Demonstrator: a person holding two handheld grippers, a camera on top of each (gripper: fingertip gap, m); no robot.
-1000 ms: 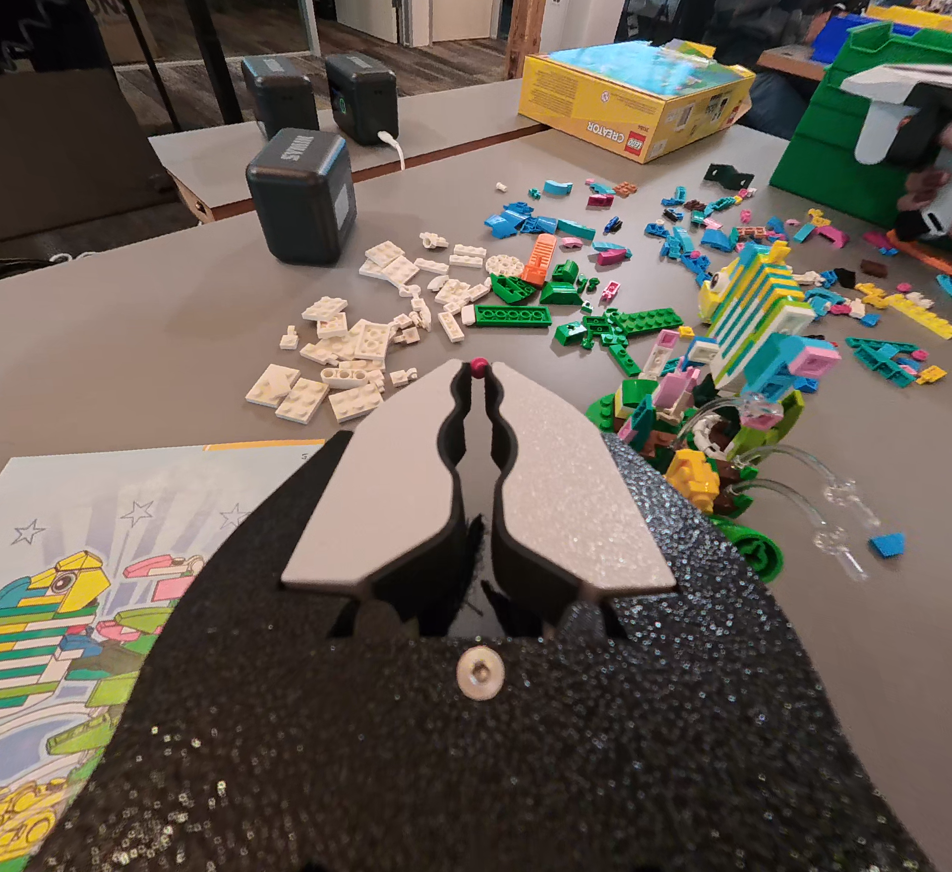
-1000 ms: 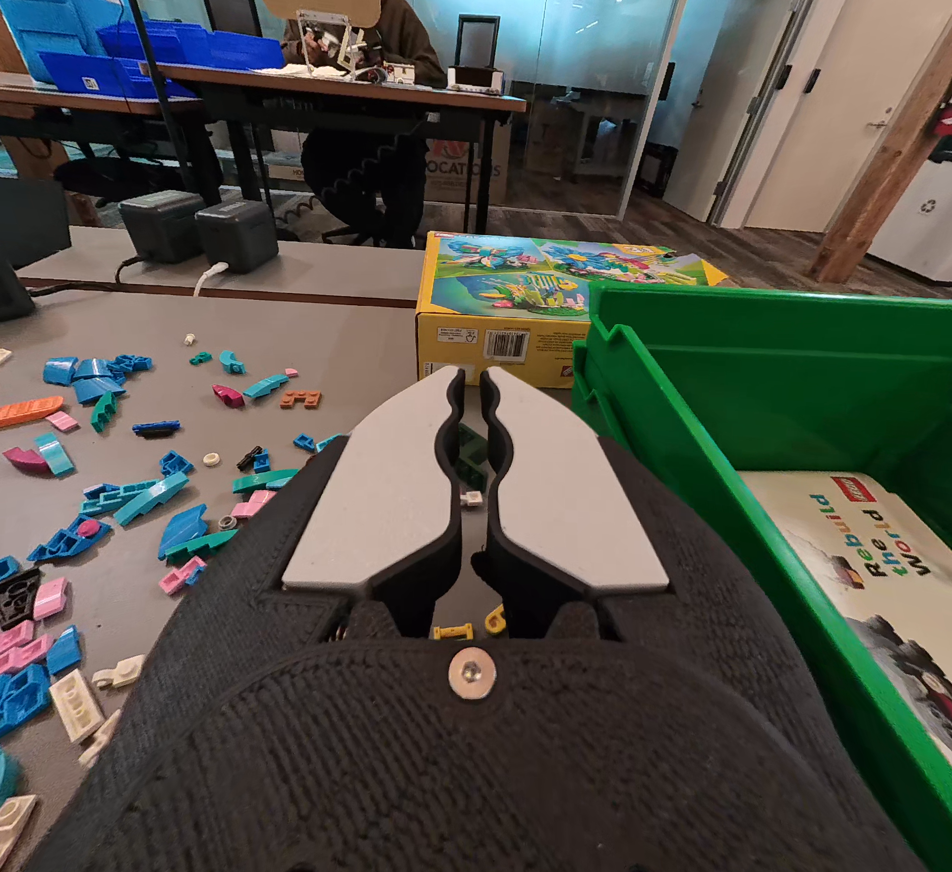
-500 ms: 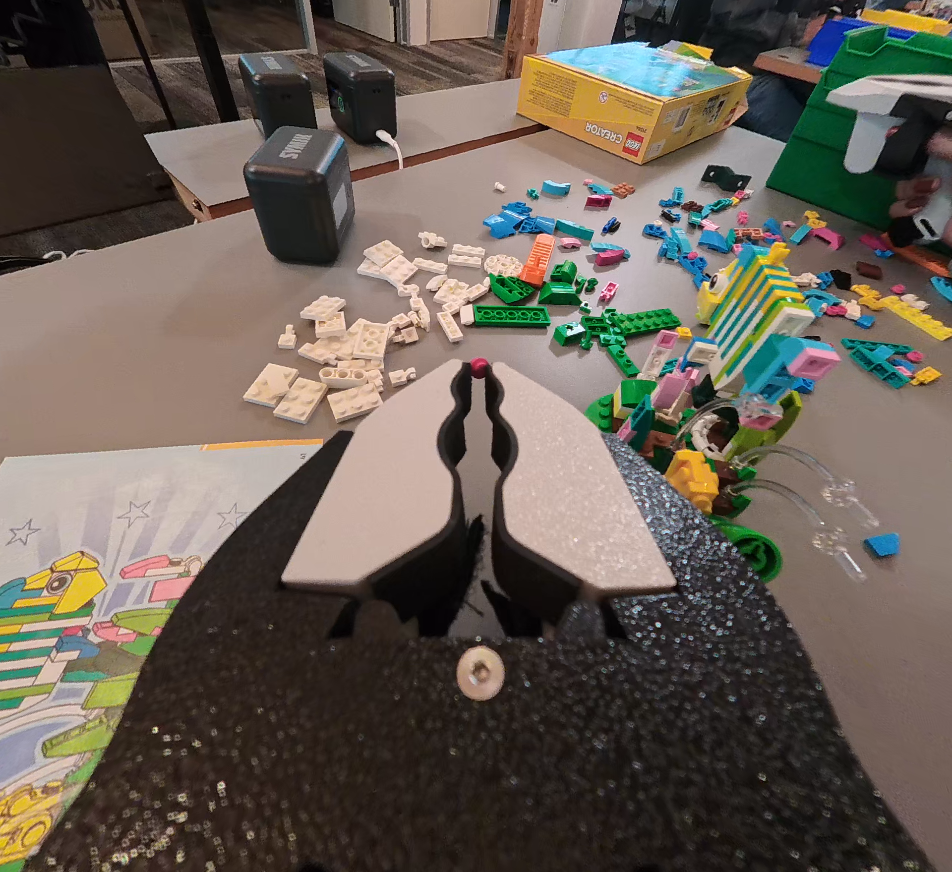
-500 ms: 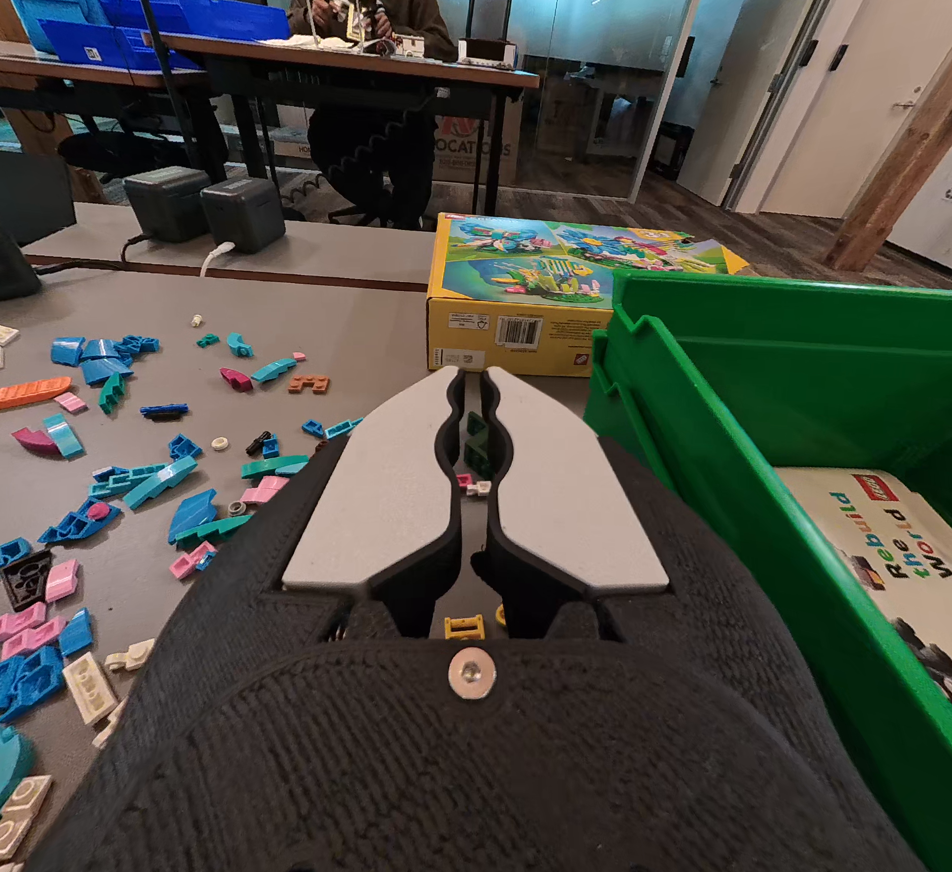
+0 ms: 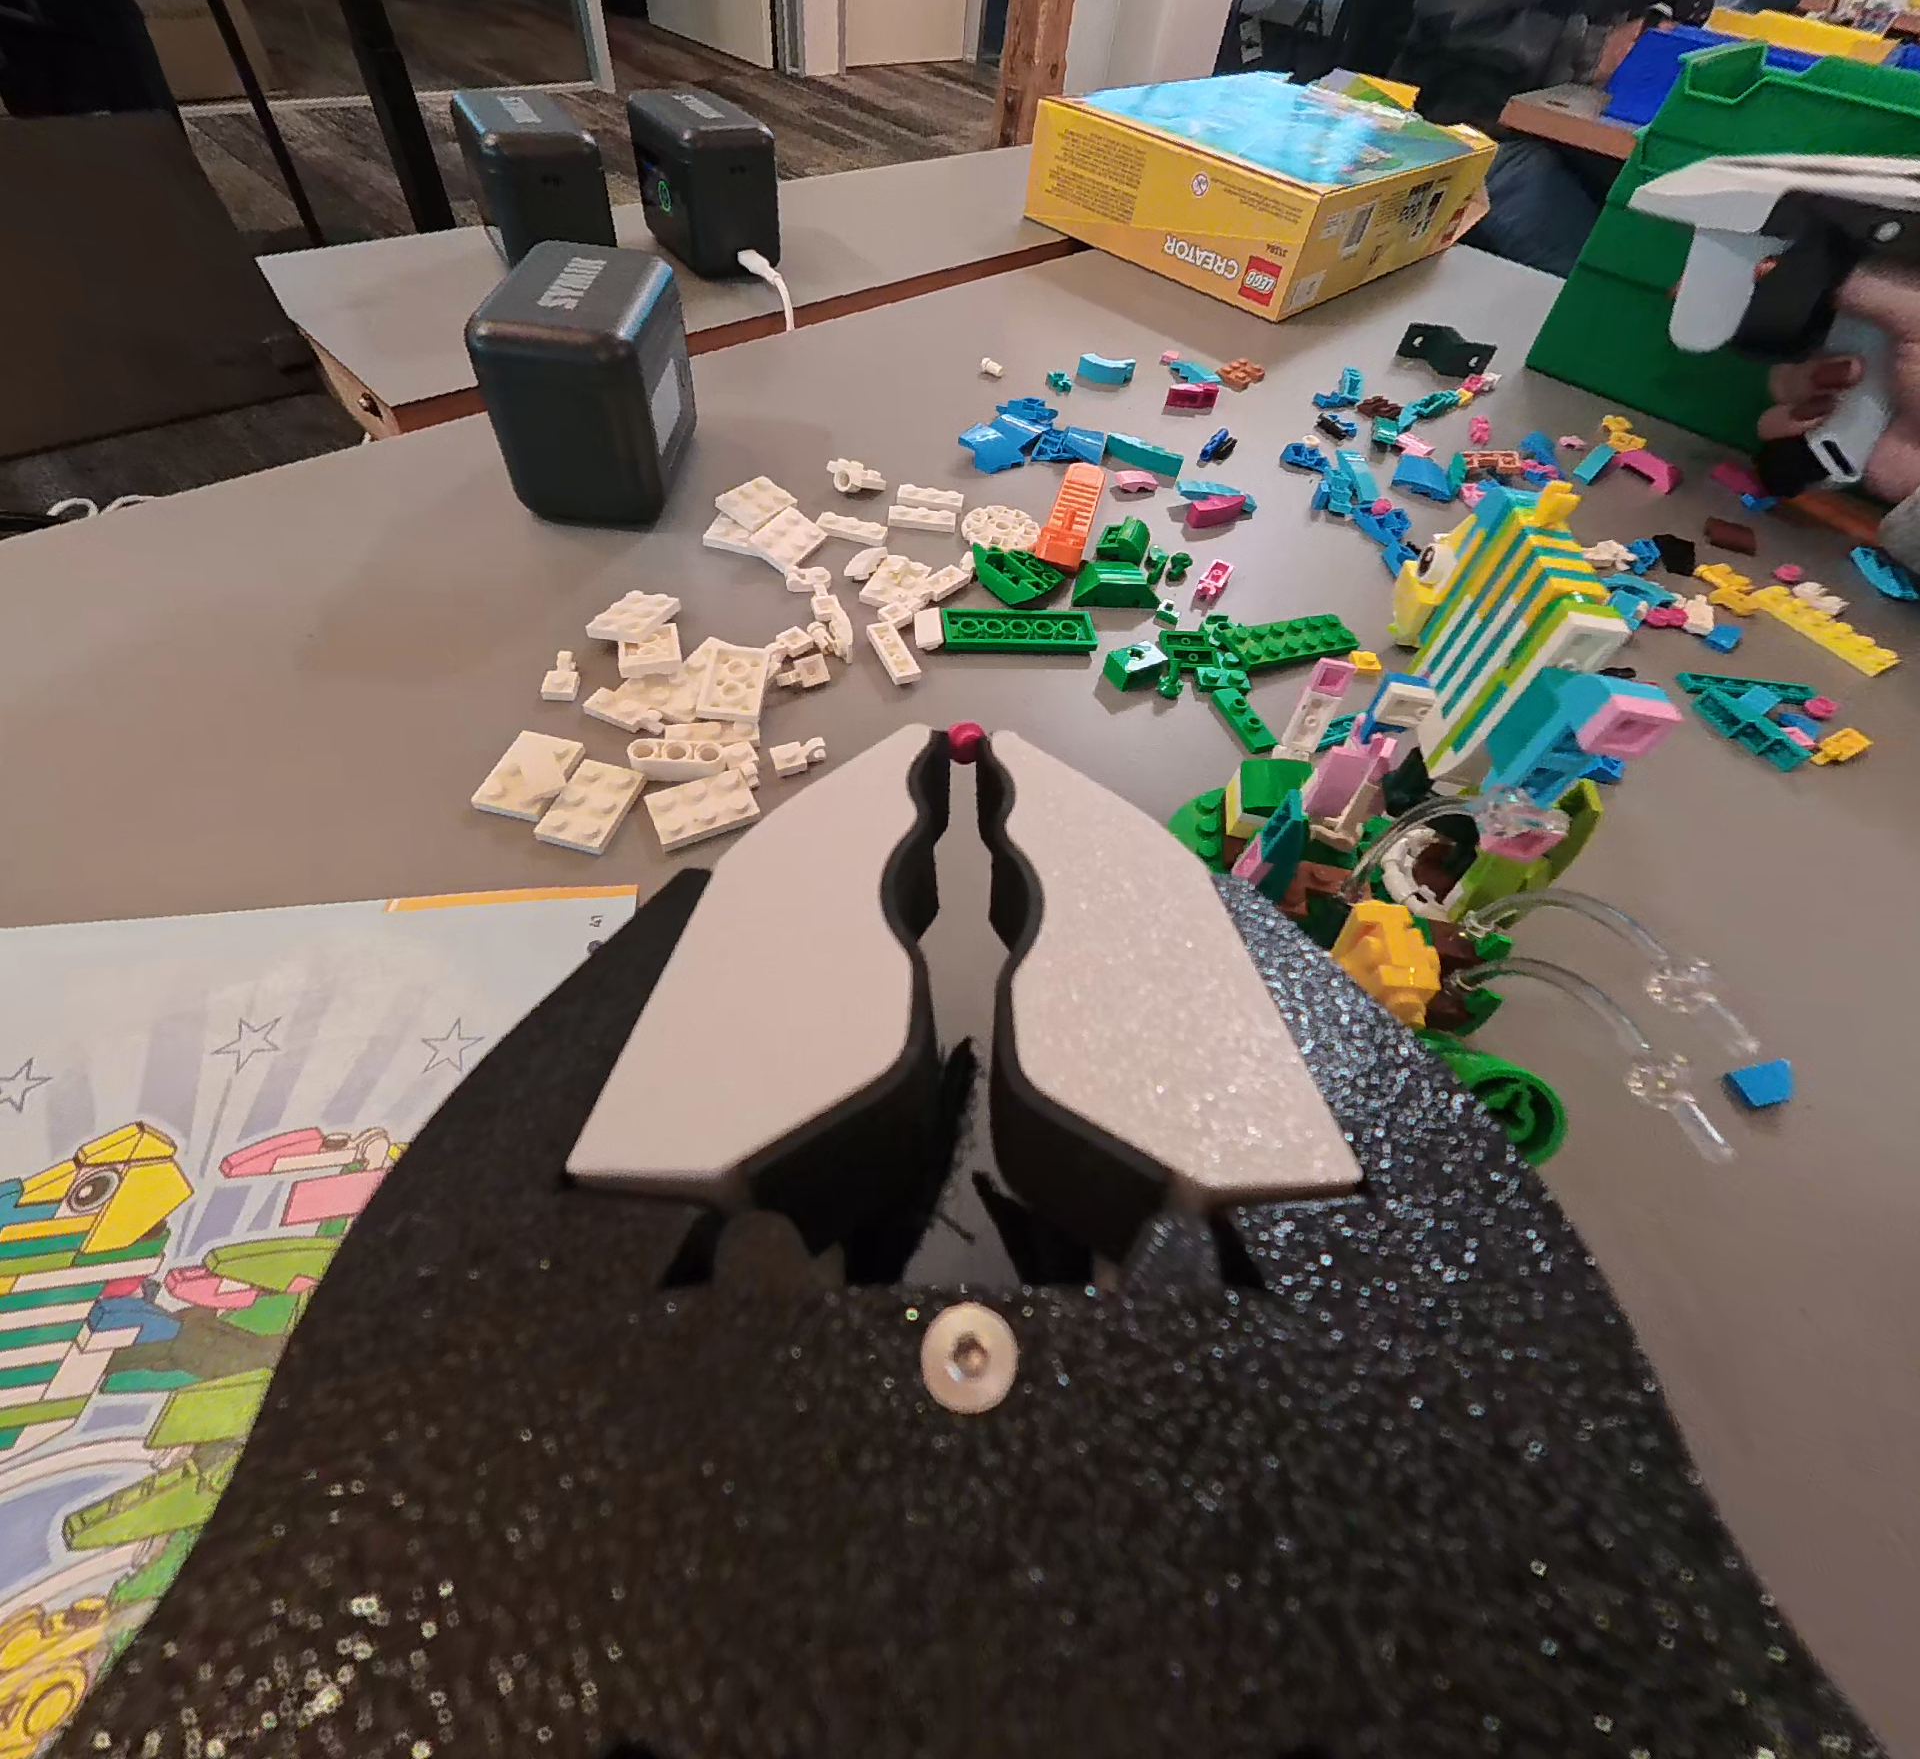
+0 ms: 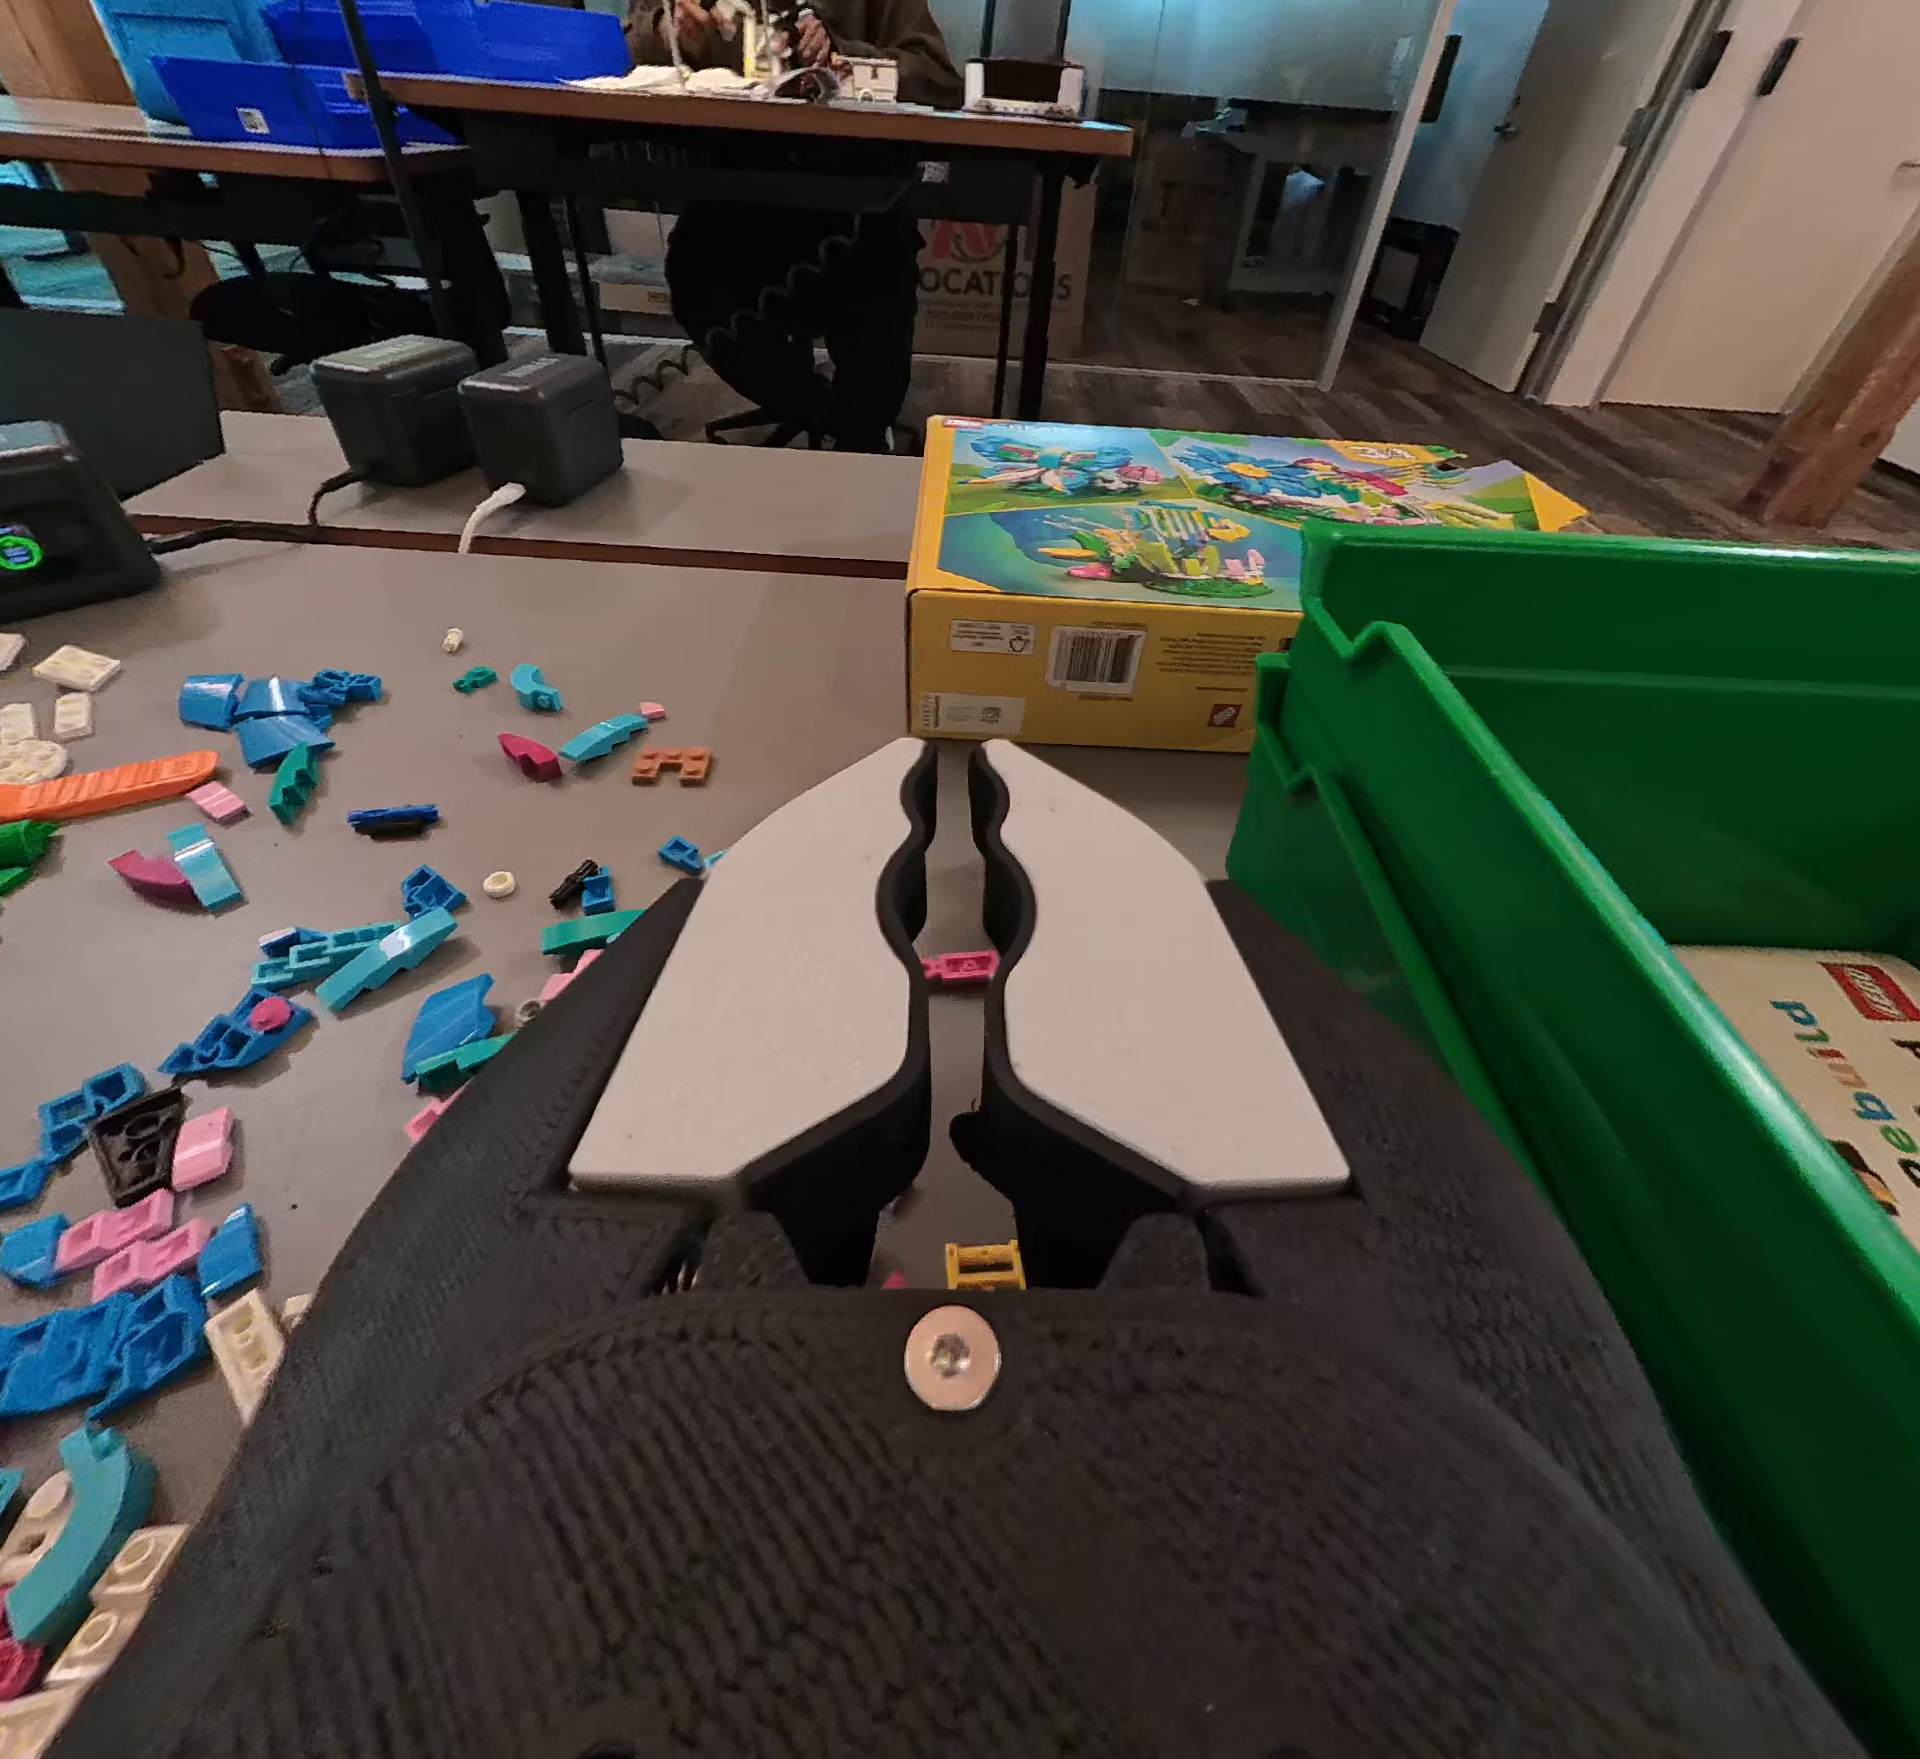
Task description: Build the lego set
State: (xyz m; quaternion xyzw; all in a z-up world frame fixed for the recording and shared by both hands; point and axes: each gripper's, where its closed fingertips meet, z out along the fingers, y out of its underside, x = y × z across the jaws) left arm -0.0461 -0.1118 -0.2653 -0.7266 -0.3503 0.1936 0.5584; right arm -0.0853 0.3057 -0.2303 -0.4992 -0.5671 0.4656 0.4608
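Left gripper (image 5: 966,745) pinches a tiny dark-red round stud (image 5: 965,739) right at its fingertips, above the grey table (image 5: 260,629). Just right of it stands the half-built model: a yellow, white and teal striped fish (image 5: 1507,608) on a green and pink plant base. White plates (image 5: 665,722) lie scattered ahead, and the printed instruction booklet (image 5: 208,1086) sits at lower left. Right gripper (image 6: 951,753) hovers over loose blue and pink pieces (image 6: 312,971), fingers nearly together with nothing between them, beside the green plastic bin (image 6: 1558,878) and the yellow cardboard set box (image 6: 1101,608).
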